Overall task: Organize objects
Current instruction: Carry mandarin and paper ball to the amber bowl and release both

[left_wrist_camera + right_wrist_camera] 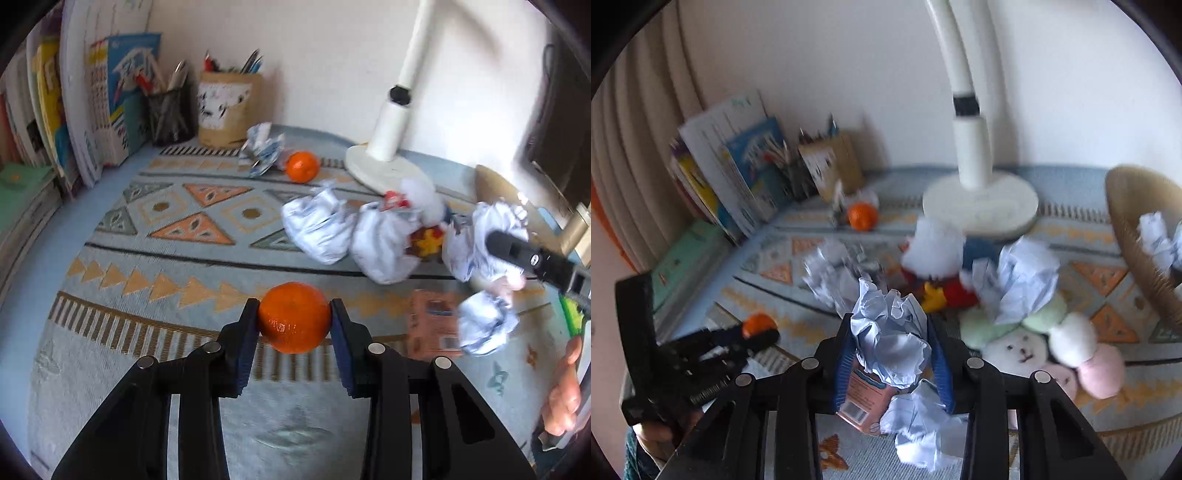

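Note:
My left gripper [294, 314] is shut on an orange [294, 317] and holds it just above the patterned mat [166, 236]; it also shows at the left of the right wrist view [759, 332]. A second orange [302, 167] lies at the back beside crumpled paper. My right gripper [891, 343] is shut on a crumpled paper ball [892, 341], above an orange box [862, 397] and another paper ball [919, 424]. Several more paper balls [319, 227] lie in the middle of the mat.
A white lamp base [980, 203] stands at the back. A wicker basket [1137, 236] at the right holds a paper ball. Plush toys [1023, 350] lie on the right. Books [107, 103] and pen holders [225, 107] line the back left corner.

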Demonstrator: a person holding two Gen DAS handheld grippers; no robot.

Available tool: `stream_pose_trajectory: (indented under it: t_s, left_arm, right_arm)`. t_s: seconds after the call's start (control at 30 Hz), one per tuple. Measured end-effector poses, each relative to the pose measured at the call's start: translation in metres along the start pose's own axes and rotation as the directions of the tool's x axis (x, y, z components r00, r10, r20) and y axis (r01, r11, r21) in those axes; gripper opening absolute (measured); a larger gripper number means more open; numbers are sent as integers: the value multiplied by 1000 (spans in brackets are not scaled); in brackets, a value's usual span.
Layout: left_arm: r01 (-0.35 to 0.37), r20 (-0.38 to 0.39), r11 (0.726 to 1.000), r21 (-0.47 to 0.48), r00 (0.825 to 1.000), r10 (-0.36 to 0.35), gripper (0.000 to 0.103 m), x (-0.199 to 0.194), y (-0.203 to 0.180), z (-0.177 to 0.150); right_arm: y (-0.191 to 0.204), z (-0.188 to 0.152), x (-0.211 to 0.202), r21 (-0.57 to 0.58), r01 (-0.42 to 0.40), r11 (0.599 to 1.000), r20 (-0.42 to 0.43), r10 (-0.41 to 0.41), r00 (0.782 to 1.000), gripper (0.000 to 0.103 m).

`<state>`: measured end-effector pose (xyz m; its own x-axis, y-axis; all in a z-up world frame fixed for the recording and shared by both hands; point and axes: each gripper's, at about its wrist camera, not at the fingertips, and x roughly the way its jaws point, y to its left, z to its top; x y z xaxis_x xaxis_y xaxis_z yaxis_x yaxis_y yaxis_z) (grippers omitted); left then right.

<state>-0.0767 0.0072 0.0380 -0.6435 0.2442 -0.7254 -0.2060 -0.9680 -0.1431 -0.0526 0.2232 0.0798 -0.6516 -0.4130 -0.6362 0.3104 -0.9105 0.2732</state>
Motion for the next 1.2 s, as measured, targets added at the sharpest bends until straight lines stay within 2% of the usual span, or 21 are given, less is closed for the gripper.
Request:
stream_pose_trajectory:
  t_s: [0.13, 0.27, 0.33, 0.47, 0.53, 0.6, 0.63, 0.7, 0.77, 0.87, 0.97, 1.03, 1.13, 1.2]
  left_arm:
    - [43, 27, 999, 17, 999, -44, 34, -15, -21, 9]
    - [76, 44, 996, 53, 996, -78, 34, -25, -55, 11]
    - [95, 41, 993, 65, 994, -98, 34, -26, -74, 10]
    - [166, 43, 980, 112, 984, -172, 34, -27, -127, 17]
    - [189, 51, 969, 160, 979, -200, 34, -30, -160, 26]
    - [209, 67, 956, 204, 972, -227, 34, -33, -191, 36]
    - [229, 72, 950, 215, 966, -249, 34, -33, -206, 42]
    - [263, 78, 942, 211, 956, -284, 34, -30, -228, 54]
    - [293, 76, 936, 196, 947, -313, 34, -20, -248, 69]
    - [312, 71, 932, 185, 941, -329, 34, -5, -276, 85]
    - [339, 62, 926, 169, 934, -353, 34, 10, -298, 95]
    - [330, 65, 928, 172, 937, -345, 34, 20, -313, 99]
    - [299, 70, 937, 180, 946, -315, 35, 34, -328, 105]
    - [290, 62, 943, 162, 951, -303, 40, 49, -334, 109]
  right_arm:
    - [-11, 3, -33, 28, -7, 1000, 60, 5, 998, 37]
    - [-39, -14, -66, 52, 71, 996, 96, -76, 993, 37]
    - [-62, -31, -81, 89, 115, 989, 84, -123, 989, 37]
    - [-111, -46, -118, 178, 144, 973, 110, -165, 980, 37]
    - [-130, -39, -143, 196, 193, 961, 152, -225, 963, 37]
    - [-151, -28, -170, 228, 246, 942, 199, -293, 935, 37]
    - [-165, -23, -184, 253, 277, 927, 224, -335, 915, 37]
    - [-184, -16, -199, 295, 299, 907, 251, -376, 892, 37]
    - [-203, -9, -206, 342, 310, 887, 252, -405, 879, 37]
    - [-227, 3, -214, 389, 291, 874, 261, -408, 875, 37]
    - [-236, 14, -215, 390, 329, 860, 269, -448, 853, 37]
    - [-240, 20, -214, 386, 342, 857, 268, -459, 847, 37]
    - [-249, 29, -202, 389, 351, 852, 246, -463, 852, 37]
    - [-258, 31, -191, 390, 355, 849, 226, -462, 857, 43]
